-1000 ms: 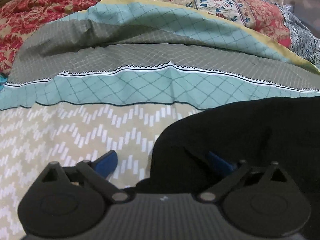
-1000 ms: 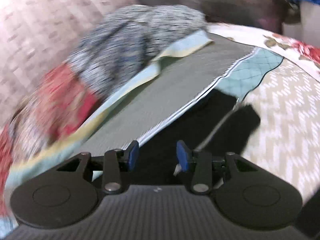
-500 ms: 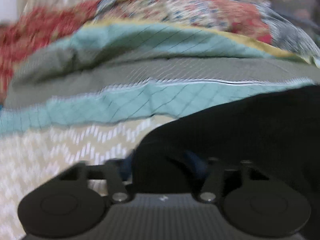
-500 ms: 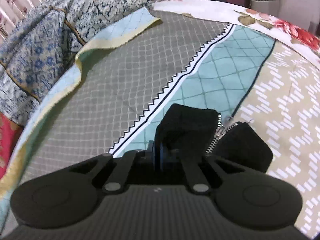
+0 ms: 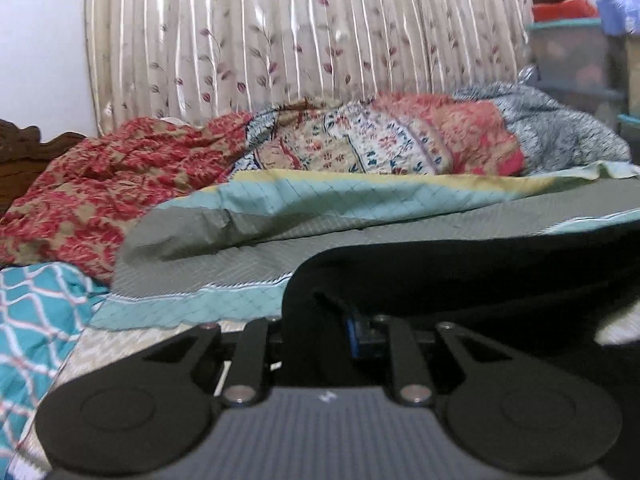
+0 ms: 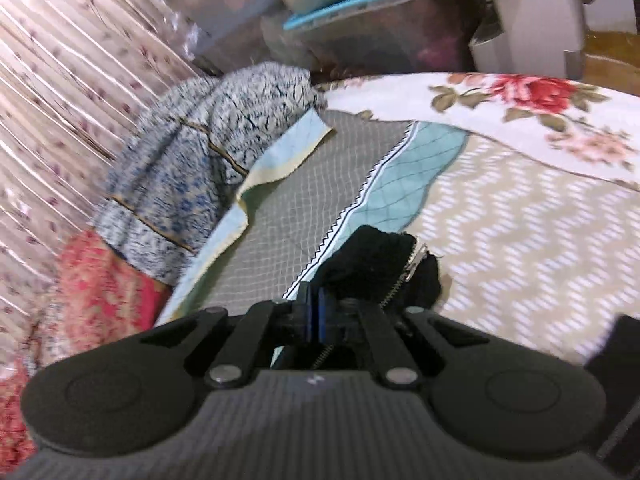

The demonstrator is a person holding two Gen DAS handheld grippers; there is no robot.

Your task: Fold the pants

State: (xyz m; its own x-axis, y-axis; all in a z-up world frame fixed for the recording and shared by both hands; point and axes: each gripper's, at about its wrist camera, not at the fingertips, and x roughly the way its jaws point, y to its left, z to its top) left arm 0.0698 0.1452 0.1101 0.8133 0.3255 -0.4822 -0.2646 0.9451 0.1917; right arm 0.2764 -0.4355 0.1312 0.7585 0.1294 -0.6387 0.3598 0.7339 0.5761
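Both grippers, left gripper (image 5: 320,338) and right gripper (image 6: 315,317), have fingers clamped on the black pants (image 5: 460,276), raised over the bedspread (image 6: 512,216); keeping both ends level should fold it squarely.

I see matt black cloth pants (image 6: 372,256) with a shiny metal zipper (image 6: 404,276), on a printed cotton-like bedsheet (image 6: 500,216); glossy curtain (image 5: 280,40).

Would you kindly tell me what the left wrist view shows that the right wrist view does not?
Only the left wrist view shows the teal lattice-print cloth and the left hand-held gripper clamped on the black pants. Only the right wrist view shows the pants' zipper, the rose-print sheet and the right hand-held gripper. Both show the curtain and red floral quilt.
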